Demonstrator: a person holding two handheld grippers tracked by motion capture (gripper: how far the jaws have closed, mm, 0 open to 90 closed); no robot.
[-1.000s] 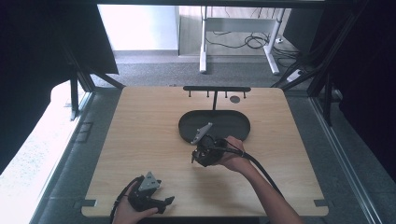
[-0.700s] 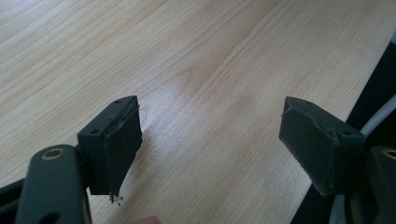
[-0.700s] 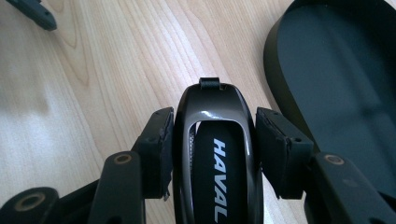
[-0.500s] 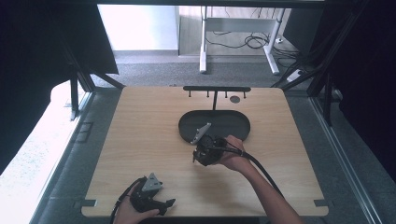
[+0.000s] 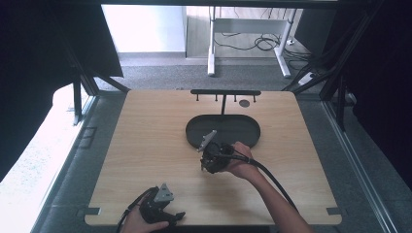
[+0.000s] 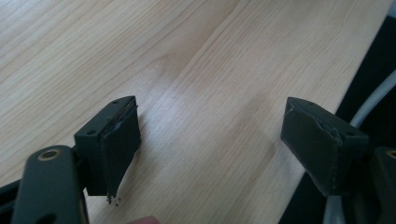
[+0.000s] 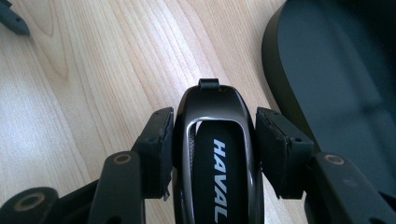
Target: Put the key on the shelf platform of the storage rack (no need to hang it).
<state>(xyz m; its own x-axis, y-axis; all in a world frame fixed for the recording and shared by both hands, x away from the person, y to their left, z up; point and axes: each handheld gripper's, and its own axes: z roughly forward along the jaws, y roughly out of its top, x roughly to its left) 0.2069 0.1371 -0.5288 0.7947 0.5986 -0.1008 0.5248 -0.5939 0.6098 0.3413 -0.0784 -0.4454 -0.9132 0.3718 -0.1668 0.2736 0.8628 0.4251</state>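
Left tongs rest at the table near edge, well clear of the oval black tray, jaws wide, nothing between them; right tongs are clamped on a black Haval key fob, just beside the tray's near rim. Judged step: fob in carry. Next move, likely placing it in the tray or on the hook rack behind, calls for a level lift over the rim before release.
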